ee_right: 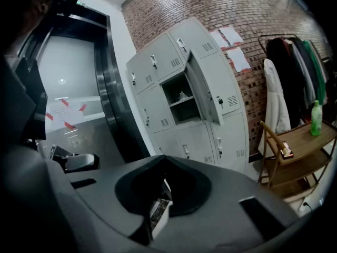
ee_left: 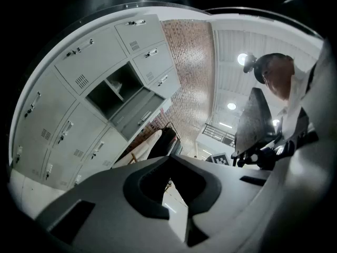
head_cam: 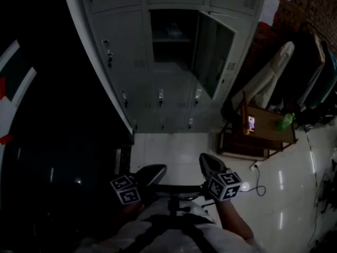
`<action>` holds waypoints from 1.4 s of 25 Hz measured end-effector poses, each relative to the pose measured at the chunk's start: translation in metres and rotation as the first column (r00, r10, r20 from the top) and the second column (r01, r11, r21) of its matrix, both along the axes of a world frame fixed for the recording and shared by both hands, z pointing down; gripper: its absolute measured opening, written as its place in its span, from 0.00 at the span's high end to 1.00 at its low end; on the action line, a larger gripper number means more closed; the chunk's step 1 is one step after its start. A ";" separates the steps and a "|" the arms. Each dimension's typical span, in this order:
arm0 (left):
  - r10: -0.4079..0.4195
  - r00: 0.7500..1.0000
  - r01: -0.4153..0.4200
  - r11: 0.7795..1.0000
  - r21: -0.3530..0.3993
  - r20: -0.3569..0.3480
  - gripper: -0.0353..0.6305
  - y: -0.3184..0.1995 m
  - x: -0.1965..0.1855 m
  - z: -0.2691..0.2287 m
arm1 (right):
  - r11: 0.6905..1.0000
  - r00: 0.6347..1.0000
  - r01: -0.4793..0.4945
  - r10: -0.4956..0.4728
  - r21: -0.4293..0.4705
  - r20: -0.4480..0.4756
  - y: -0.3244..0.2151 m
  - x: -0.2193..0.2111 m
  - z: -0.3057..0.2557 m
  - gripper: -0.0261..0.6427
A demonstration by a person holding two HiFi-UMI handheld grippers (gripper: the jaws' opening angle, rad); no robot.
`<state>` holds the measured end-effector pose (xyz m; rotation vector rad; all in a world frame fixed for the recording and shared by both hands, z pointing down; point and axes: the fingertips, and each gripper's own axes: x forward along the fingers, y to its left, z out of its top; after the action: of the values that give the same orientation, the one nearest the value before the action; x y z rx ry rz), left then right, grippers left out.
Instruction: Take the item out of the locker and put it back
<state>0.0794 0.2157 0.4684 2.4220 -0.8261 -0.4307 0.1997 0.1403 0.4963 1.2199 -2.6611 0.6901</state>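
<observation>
The person is standing a good way back from the lockers (head_cam: 158, 88) and holding both grippers low, near the body. The left gripper (head_cam: 158, 170) is clenched, with its two jaws pressing together at the tips. Nothing is sitting between them, as its own view is showing (ee_left: 168, 159). The right gripper (head_cam: 204, 159) is clenched too, and it is holding nothing (ee_right: 164, 159). Both grippers are pointing toward the lockers and staying well apart from them.

One locker (head_cam: 171, 33) in the middle row is standing open. Its door (head_cam: 213, 51) is swinging out to the right. A small pale item (ee_right: 181, 95) is sitting inside on the locker's shelf. It is too small and dim to tell what it is.

To the right of the lockers, a white coat (head_cam: 268, 78) is hanging by the brick wall (ee_right: 210, 9). Near it, a wood counter (head_cam: 258, 128) is standing on the shiny floor (head_cam: 284, 194). A green bottle (head_cam: 286, 121) is resting on top of it.
</observation>
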 end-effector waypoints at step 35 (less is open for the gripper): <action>-0.098 0.995 0.098 0.995 -0.031 0.000 0.96 -0.045 0.045 0.009 | 0.998 0.999 0.051 -0.052 -0.044 -0.013 -0.048 0.051 0.016 0.95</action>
<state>0.1240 0.1705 0.4770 2.3597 -0.9469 -0.4541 0.2505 0.0928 0.5127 1.1373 -2.6412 0.7241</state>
